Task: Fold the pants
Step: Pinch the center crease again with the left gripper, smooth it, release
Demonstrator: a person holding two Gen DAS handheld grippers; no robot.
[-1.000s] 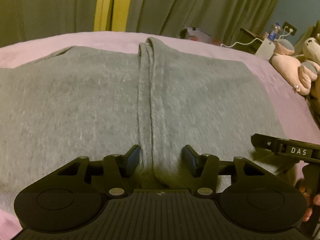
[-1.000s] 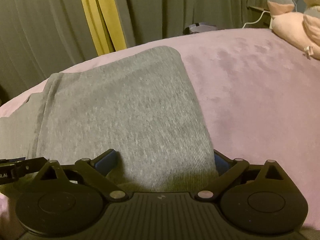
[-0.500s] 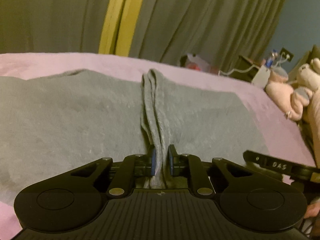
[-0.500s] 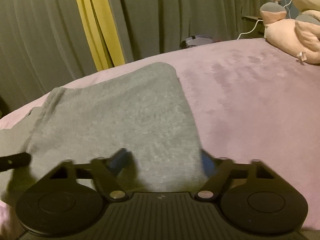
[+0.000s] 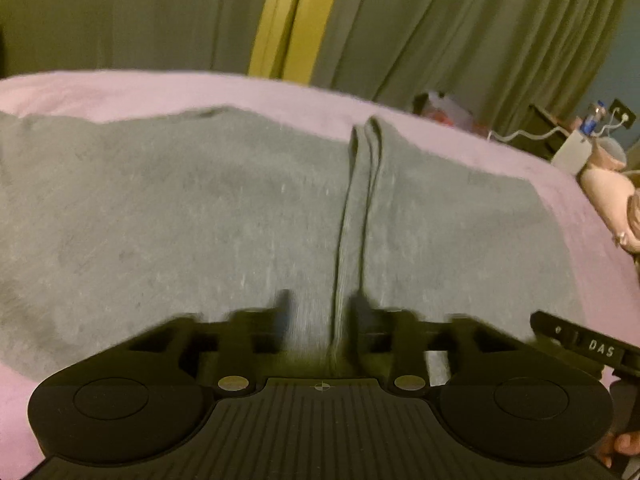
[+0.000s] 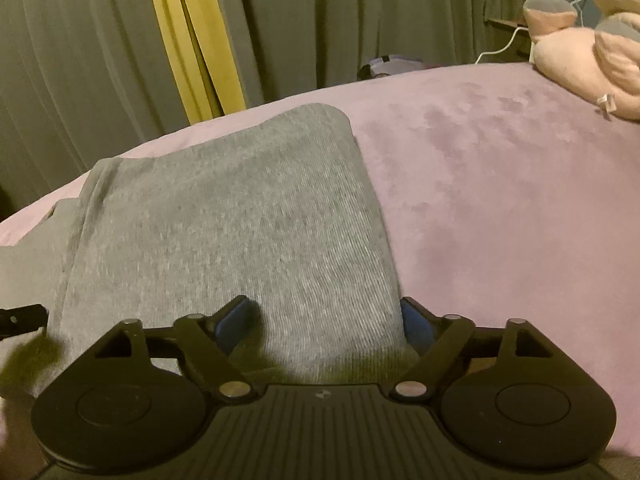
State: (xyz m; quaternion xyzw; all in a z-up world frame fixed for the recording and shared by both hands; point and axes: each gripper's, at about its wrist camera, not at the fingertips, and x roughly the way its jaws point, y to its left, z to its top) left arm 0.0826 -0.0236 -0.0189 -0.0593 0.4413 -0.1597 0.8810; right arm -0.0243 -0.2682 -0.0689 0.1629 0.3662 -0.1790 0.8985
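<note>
Grey pants (image 5: 192,216) lie flat on a pink bed (image 5: 120,92), with a raised seam ridge (image 5: 356,208) running away from me. My left gripper (image 5: 320,312) is open, its blurred fingers either side of the near end of that ridge. In the right wrist view the folded right part of the pants (image 6: 240,232) lies on the bed (image 6: 500,184). My right gripper (image 6: 324,316) is open wide, its blue-padded fingers spanning the pants' near right edge; the right finger sits just off the cloth.
Green and yellow curtains (image 5: 296,16) hang behind the bed. Pink plush toys (image 6: 592,52) lie at the right edge. A side table with a bottle and cables (image 5: 584,124) stands at the far right. The other gripper's tip (image 5: 588,344) shows at right.
My left gripper was open, pinched shut on the seam ridge half a second ago, and has opened again. My right gripper stayed open over the pants' edge.
</note>
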